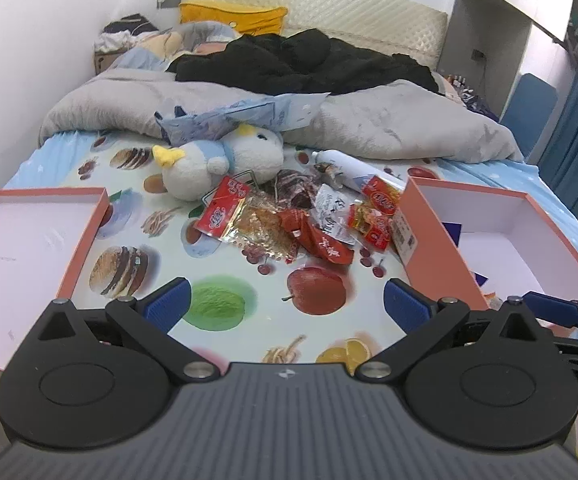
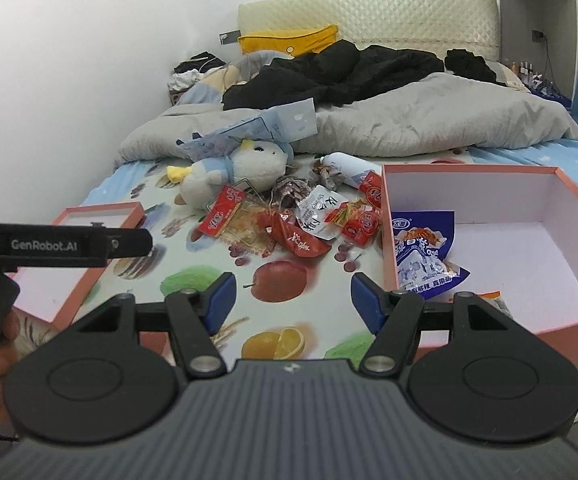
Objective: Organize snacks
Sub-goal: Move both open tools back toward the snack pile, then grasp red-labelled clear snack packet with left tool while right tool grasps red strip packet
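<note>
Both grippers, left [image 1: 287, 304] and right [image 2: 291, 300], gape empty; two pink boxes [image 2: 529, 216] [image 1: 29, 232]; one blue packet [image 2: 425, 256] boxed.

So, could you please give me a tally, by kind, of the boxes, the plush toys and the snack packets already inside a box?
Pink boxes: 2, the deep box on the right and the shallow tray on the left.
Plush toys: 1, the penguin plush.
Snack packets clearly inside a box: 1, the blue-and-white packet in the deep box.
Total: 4.
</note>
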Motion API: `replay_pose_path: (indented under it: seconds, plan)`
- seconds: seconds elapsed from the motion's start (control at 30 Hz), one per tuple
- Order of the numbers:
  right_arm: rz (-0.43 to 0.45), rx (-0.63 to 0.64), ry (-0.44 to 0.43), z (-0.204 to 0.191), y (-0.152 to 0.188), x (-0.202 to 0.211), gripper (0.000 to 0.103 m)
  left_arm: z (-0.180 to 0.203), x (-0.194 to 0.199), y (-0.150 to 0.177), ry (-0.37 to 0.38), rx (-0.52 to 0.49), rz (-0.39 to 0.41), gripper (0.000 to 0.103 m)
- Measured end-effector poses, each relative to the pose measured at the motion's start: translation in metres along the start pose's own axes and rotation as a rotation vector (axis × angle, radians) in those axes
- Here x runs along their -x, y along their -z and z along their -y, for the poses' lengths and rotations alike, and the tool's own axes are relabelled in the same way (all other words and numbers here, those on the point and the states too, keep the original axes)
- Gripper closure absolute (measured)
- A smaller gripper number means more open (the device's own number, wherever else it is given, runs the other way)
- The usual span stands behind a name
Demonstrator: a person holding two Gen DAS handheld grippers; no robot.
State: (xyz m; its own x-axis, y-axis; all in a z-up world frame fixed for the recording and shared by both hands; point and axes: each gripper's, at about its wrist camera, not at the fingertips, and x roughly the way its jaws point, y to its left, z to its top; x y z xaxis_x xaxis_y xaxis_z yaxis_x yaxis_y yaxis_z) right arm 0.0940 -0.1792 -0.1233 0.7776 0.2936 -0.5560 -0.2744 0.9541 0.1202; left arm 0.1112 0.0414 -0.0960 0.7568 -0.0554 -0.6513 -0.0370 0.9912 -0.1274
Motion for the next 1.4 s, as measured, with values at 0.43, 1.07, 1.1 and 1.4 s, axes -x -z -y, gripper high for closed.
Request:
replay_pose_path:
  seconds: [0.43, 1.07, 1.1, 1.4]
  plan:
    - [-0.074, 0.029, -0.006, -0.007, -0.012, -0.061, 0.037, -0.040, -0.072, -0.020, -0.023, 0.036, -0.071, 0.000]
    - [-0.188, 0.167, -0.030, -0.011, -0.032, -0.195, 0.037, -0.093, -0.234, -0.050, 0.029, 0.099, -0.204, 0.000]
    - [-0.191, 0.182, -0.032, -0.011, -0.034, -0.203, 0.037, -0.095, -0.242, -0.052, 0.028, 0.093, -0.207, 0.000]
    - [-0.221, 0.365, -0.041, -0.023, -0.038, -0.271, 0.037, -0.114, -0.310, -0.071, 0.106, -0.008, -0.203, 0.001]
